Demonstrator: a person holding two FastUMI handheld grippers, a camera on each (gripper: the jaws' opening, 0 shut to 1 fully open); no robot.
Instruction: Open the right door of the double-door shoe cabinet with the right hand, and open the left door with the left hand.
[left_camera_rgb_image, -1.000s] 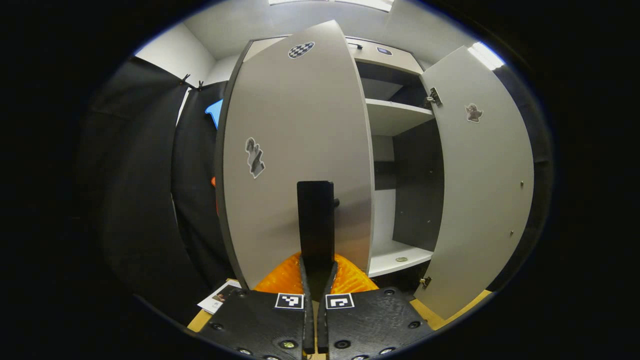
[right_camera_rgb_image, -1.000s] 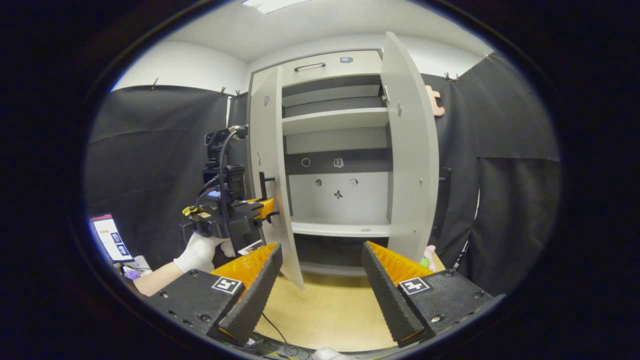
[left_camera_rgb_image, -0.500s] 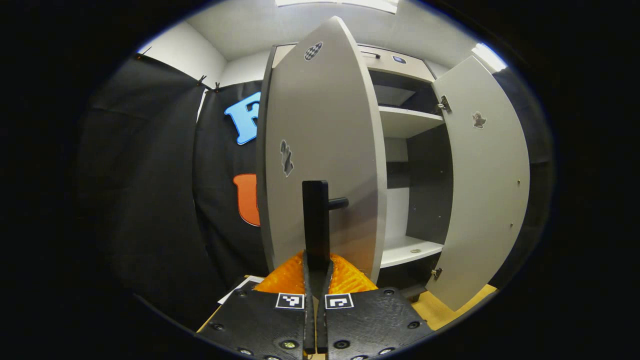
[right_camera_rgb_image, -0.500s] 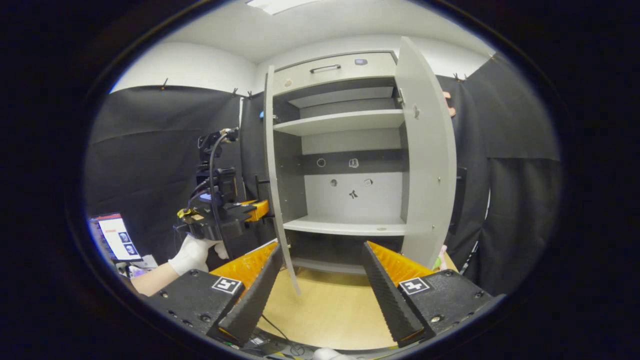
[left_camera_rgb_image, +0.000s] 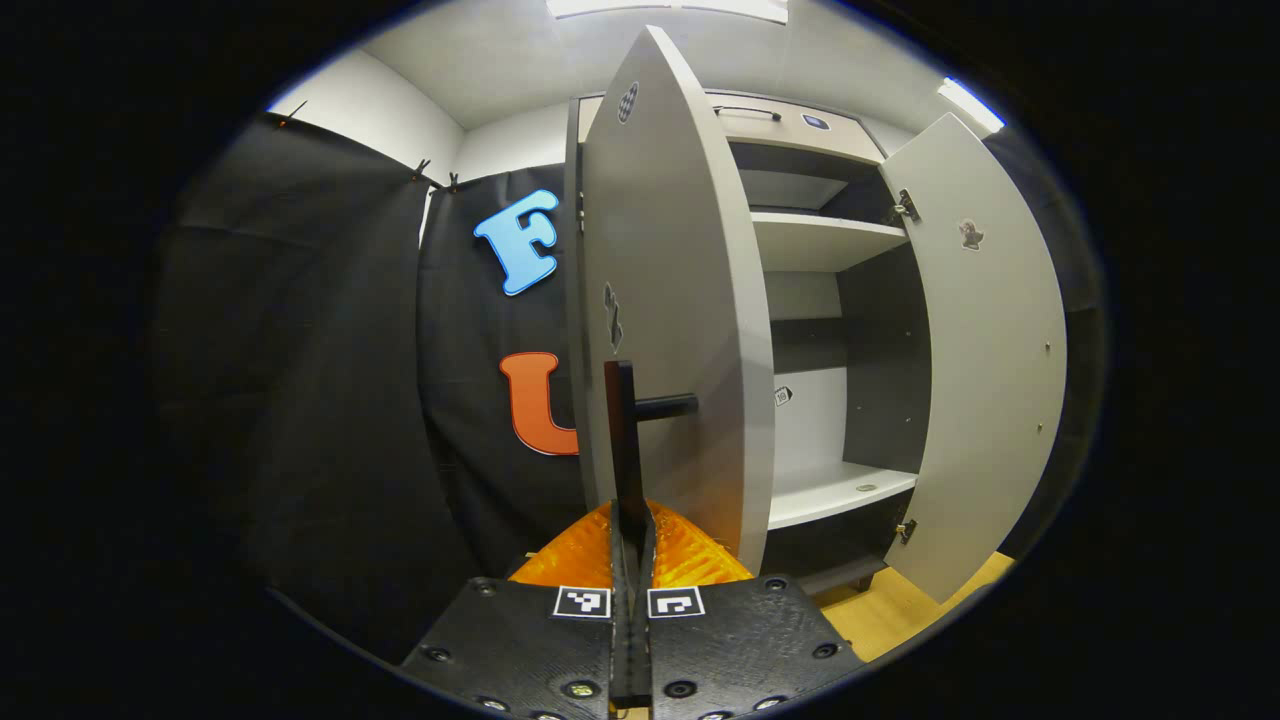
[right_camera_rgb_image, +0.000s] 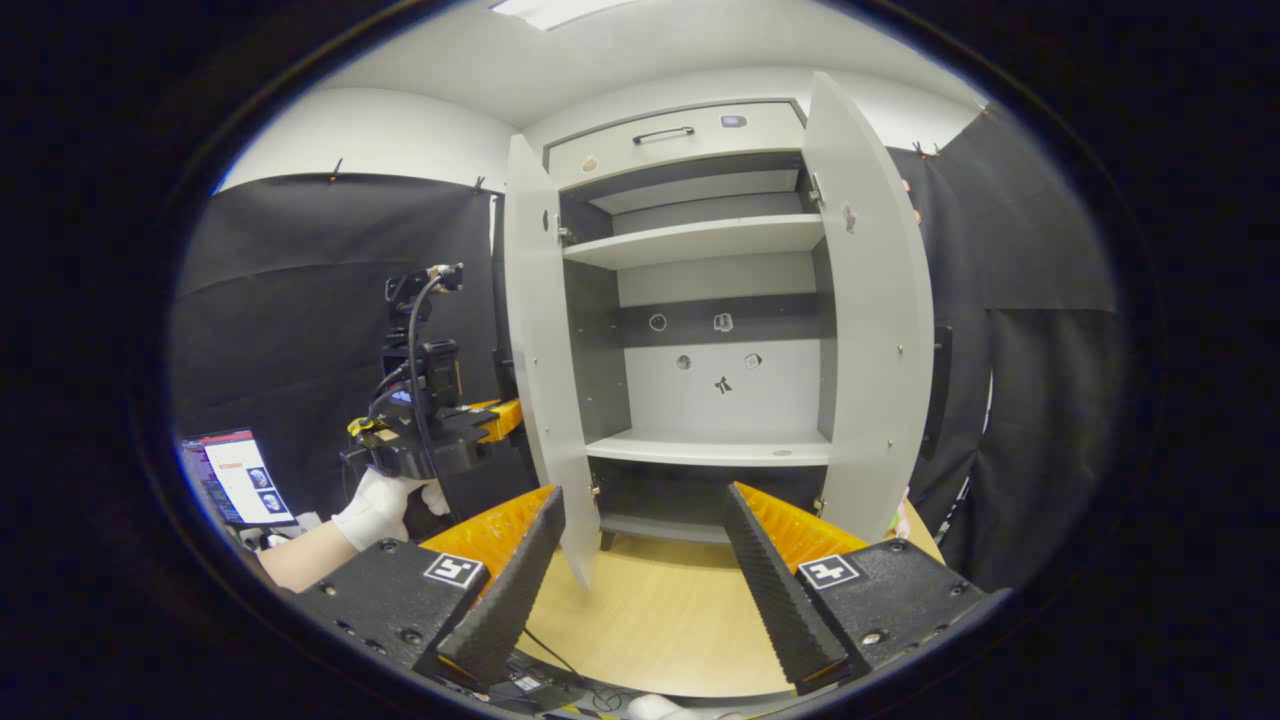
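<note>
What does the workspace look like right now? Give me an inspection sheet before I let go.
Surface: wooden floor, bare in front of the cabinet.
Job's things: shoe cabinet, left door and right door both swung open; shelves look empty apart from small stickers.
Clutter: a screen at far left.
Grippers: left gripper shut on the left door's handle; right gripper open, holding nothing.
Cables: a cable loops over the left gripper; thin wires on the floor.
Surroundings: black cloth walls, white ceiling.
</note>
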